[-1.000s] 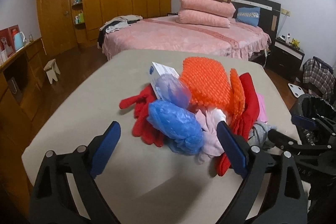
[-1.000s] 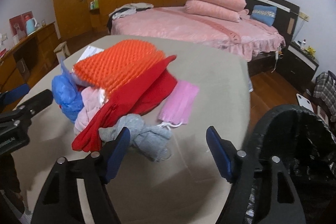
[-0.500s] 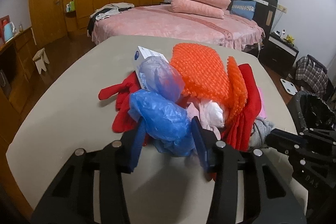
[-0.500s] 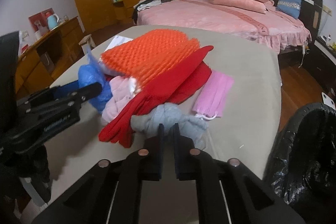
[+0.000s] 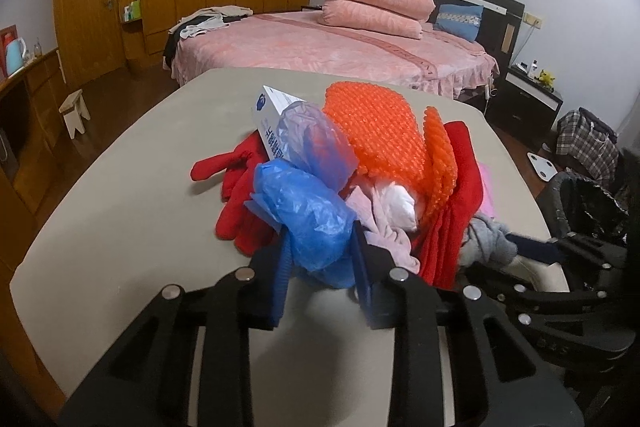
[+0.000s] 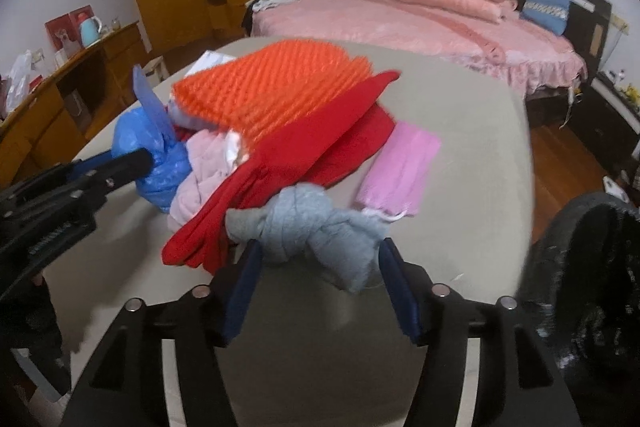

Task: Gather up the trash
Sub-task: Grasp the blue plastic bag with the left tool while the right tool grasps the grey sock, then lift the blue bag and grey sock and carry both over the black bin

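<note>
Both grippers at the near edge of a trash heap on a beige table.

The left gripper has its jaws narrowed onto the blue plastic bag, pinching its near end; that bag lies at the front of the heap, just beside a pale pink cloth and red gloves; the right gripper stands half open, its fingers either side of the grey knotted rag, whether they touch it I cannot tell; behind lie an orange bumpy mitt, a red cloth and a pink face mask, all on the table; a black-lined bin stands off the table's right edge.
</note>
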Tool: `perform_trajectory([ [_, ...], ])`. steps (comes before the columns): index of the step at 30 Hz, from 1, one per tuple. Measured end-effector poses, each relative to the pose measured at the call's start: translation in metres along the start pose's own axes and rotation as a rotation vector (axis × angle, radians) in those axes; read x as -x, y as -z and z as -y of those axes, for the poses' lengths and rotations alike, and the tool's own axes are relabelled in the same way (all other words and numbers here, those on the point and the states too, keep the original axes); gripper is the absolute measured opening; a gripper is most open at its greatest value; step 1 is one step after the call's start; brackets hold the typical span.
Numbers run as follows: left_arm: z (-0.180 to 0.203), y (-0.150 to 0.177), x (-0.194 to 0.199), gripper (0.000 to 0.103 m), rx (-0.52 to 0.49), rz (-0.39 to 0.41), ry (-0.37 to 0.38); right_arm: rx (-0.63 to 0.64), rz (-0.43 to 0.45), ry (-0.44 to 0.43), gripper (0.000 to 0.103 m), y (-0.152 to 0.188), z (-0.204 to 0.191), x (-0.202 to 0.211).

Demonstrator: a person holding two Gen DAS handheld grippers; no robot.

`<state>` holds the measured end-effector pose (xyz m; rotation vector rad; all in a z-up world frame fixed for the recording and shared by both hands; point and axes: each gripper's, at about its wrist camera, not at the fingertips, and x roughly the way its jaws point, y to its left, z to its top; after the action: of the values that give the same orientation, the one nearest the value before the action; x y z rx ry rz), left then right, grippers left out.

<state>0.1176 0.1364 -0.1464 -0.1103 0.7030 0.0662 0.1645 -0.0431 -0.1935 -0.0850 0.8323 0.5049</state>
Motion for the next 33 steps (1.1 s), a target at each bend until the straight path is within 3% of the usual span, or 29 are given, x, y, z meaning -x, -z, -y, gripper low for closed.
perform_trajectory([
  [2, -0.001, -0.001, 0.005, 0.027, 0.005, 0.004, 0.004, 0.009, 0.008, -0.014, 0.029, 0.000, -0.002, 0.005],
  [6, 0.002, -0.004, 0.021, 0.026, -0.002, 0.029, 0.016, -0.005, 0.032, -0.039, 0.020, 0.001, 0.000, 0.021],
  [8, 0.004, -0.005, 0.029, 0.026, -0.011, 0.042, 0.023, -0.017, 0.047, -0.046, 0.008, 0.002, 0.004, 0.033],
  [15, 0.015, -0.003, 0.040, 0.026, -0.019, 0.046, 0.048, -0.014, 0.050, -0.033, 0.008, 0.003, 0.006, 0.047],
  [18, 0.015, 0.002, 0.036, 0.026, -0.020, 0.031, 0.046, -0.026, 0.024, -0.031, 0.017, 0.005, 0.009, 0.041],
  [20, 0.015, 0.005, 0.032, 0.026, -0.021, 0.014, 0.043, -0.040, 0.019, -0.022, 0.042, 0.006, 0.010, 0.035],
  [23, 0.014, 0.010, 0.023, 0.026, -0.020, -0.009, 0.038, -0.058, 0.019, -0.001, 0.057, 0.007, 0.013, 0.027],
  [30, 0.012, 0.010, 0.013, 0.026, -0.023, -0.017, 0.030, -0.080, -0.002, 0.039, 0.064, 0.003, 0.018, 0.009],
  [33, 0.010, 0.011, 0.014, 0.026, -0.017, -0.015, 0.030, -0.068, 0.015, 0.064, 0.073, 0.004, 0.018, 0.016],
])
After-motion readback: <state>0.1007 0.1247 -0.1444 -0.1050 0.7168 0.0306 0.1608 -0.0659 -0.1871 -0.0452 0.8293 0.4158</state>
